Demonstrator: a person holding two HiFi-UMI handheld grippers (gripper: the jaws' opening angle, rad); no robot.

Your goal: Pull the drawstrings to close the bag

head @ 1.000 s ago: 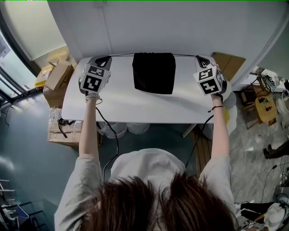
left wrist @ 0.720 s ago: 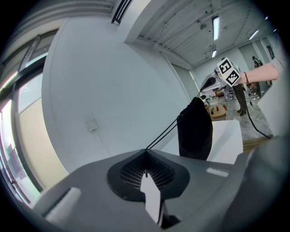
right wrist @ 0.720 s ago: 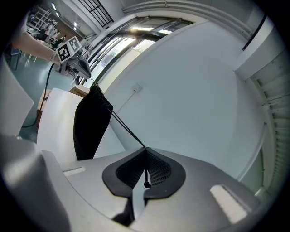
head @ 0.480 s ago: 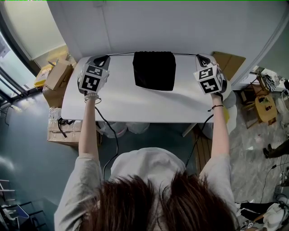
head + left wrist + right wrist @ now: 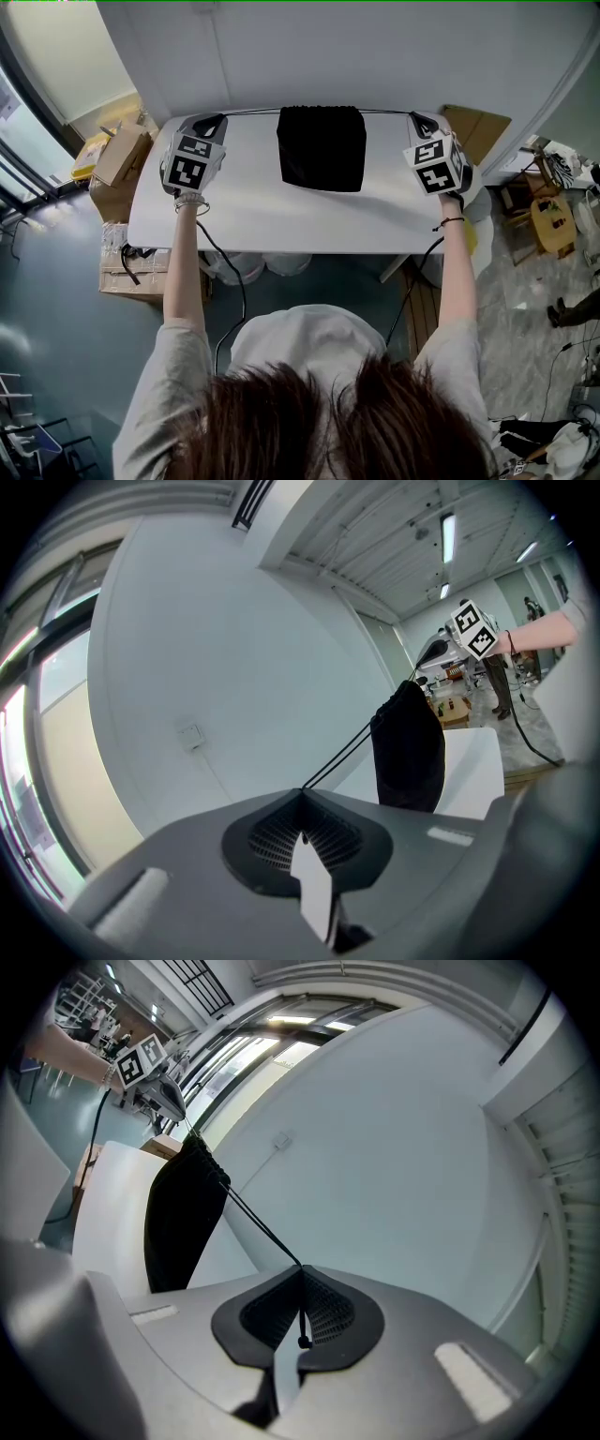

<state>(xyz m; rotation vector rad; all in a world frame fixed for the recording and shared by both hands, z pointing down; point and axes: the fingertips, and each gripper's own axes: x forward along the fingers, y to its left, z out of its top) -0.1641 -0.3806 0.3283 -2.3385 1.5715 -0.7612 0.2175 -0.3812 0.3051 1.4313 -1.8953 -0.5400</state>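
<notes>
The left gripper (image 5: 210, 122) and right gripper (image 5: 419, 120) are grey shells with black ribbed pads (image 5: 267, 838) at the jaws; behind the jaws each carries a white cube (image 5: 194, 161) with black square markers. A black cable (image 5: 242, 286) trails back from each, past a left-wrist bracelet (image 5: 192, 202) and a dark right-wrist band (image 5: 450, 223), toward pale grey sleeves (image 5: 164, 375).

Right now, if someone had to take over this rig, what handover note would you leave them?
Claws: the left claw is shut on the left drawstring; the right claw is shut on the right drawstring.
Things: the black bag lies on the white table near its far edge, between the two claws. Both strings run taut from its top.
Done: both strings are gripped and drawn outward, and the bag's top looks gathered.
Left: how tightly the mouth is shut cannot be told. Check it, pull further apart if needed, then let go.
</notes>
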